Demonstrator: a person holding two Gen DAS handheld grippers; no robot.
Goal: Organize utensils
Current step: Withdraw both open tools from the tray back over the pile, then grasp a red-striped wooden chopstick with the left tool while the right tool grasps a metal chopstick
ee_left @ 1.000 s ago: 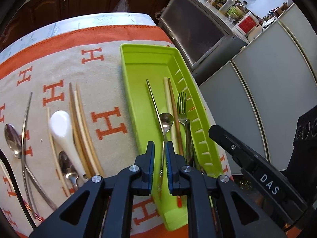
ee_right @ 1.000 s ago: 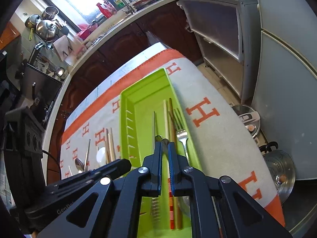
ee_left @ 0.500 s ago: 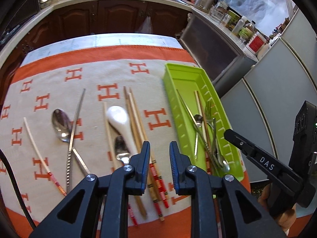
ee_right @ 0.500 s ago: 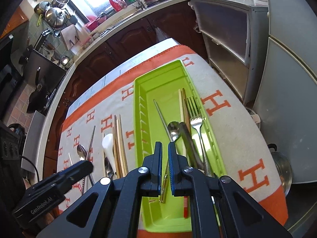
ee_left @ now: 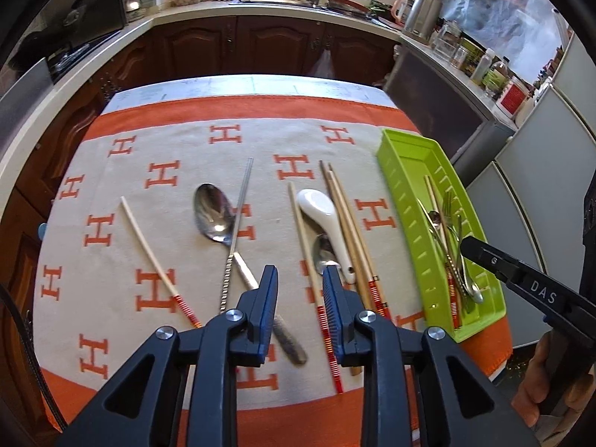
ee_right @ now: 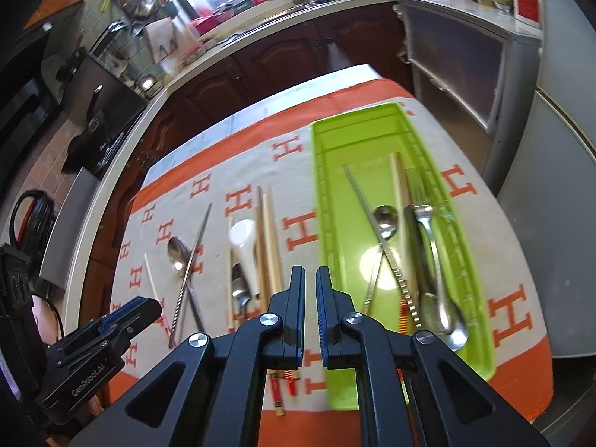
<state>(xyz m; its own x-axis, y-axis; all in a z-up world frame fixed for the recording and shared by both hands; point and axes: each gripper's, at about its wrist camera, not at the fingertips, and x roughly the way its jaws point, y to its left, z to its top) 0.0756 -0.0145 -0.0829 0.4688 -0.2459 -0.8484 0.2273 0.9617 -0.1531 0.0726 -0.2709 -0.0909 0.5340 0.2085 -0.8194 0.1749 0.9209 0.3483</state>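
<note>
My left gripper (ee_left: 300,279) hovers over the loose utensils on the cloth, its jaws opening with nothing between them. Below it lie a large metal spoon (ee_left: 212,212), a metal chopstick (ee_left: 240,205), a white ceramic spoon (ee_left: 322,212), a small metal spoon (ee_left: 324,253), wooden chopsticks (ee_left: 348,223) and a pale chopstick (ee_left: 147,246). The green tray (ee_right: 320,193) on the right holds a fork (ee_right: 424,219), a spoon (ee_right: 385,219) and chopsticks. My right gripper (ee_right: 309,275) is shut and empty, above the cloth just left of the tray's near end.
The orange-and-beige cloth (ee_left: 178,149) with H marks covers the table. Dark kitchen cabinets (ee_left: 260,44) stand beyond the far edge, and grey appliances (ee_right: 558,171) stand close to the table's right edge. A person's hand (ee_left: 551,391) holds the right gripper.
The left gripper let go of a spoon handle over the tray, swung left over the loose utensils, and its jaws widened. The right gripper drifted left off the tray, still shut.
</note>
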